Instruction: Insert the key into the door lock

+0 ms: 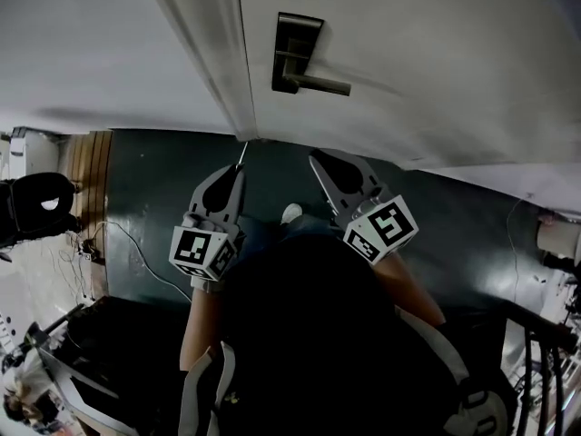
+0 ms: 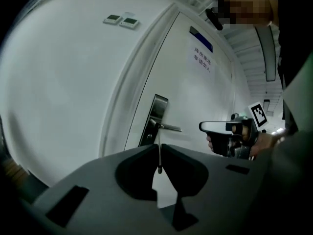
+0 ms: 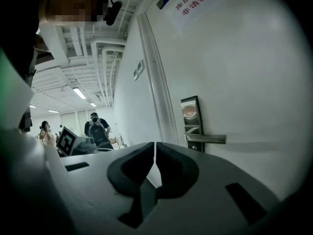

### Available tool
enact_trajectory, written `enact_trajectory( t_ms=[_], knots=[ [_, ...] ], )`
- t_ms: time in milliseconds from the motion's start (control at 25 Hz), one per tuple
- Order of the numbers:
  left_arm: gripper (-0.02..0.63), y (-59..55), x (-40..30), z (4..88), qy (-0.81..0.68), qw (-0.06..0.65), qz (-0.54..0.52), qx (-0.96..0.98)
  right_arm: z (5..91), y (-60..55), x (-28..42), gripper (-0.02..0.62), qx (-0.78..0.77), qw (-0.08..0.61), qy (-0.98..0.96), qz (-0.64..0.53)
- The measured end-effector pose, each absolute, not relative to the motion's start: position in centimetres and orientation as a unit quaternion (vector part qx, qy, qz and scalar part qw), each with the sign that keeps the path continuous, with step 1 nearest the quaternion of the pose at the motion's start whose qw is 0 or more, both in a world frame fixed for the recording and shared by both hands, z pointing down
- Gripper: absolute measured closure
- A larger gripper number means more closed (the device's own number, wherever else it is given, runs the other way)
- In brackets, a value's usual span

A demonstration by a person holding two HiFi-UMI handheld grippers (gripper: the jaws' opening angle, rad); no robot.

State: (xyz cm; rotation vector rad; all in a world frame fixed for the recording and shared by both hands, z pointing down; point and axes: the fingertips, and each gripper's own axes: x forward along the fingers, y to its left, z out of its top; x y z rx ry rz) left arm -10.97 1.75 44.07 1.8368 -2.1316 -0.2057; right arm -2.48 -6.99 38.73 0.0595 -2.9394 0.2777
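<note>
The white door (image 1: 436, 53) carries a dark lock plate (image 1: 296, 44) with a lever handle (image 1: 318, 84). My left gripper (image 1: 240, 167) is shut on a thin metal key (image 1: 241, 153), whose blade points at the door's lower edge, left of and below the lock. In the left gripper view the key (image 2: 159, 153) stands upright between the jaws, with the lock plate (image 2: 155, 116) straight beyond it and still apart. My right gripper (image 1: 317, 158) is shut with nothing in it, below the handle. Its own view shows the lock plate (image 3: 191, 119) and lever (image 3: 206, 139) to the right.
The door frame (image 1: 213, 62) runs left of the lock, with white wall beyond it. A dark floor (image 1: 150, 207) lies below, with cables (image 1: 136, 252) and a black object (image 1: 36, 205) at the left. Two people (image 3: 97, 127) stand far down the corridor.
</note>
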Motion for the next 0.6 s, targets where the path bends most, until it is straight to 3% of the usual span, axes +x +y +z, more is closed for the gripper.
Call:
enact_trajectory(
  t_ms=[320,600],
  knots=[
    [0.578,-3.3,-14.1,45.1,-0.667,0.214,-0.123,0.703,38.7,-8.9,-4.3,0.572,0.115,0.103,-0.982,0.109],
    [0.578,-5.6,-17.2,47.2,-0.600,0.303,-0.207,0.711,38.3,-9.6,-5.3,0.572,0.204,0.095,-0.967,0.123]
  ],
)
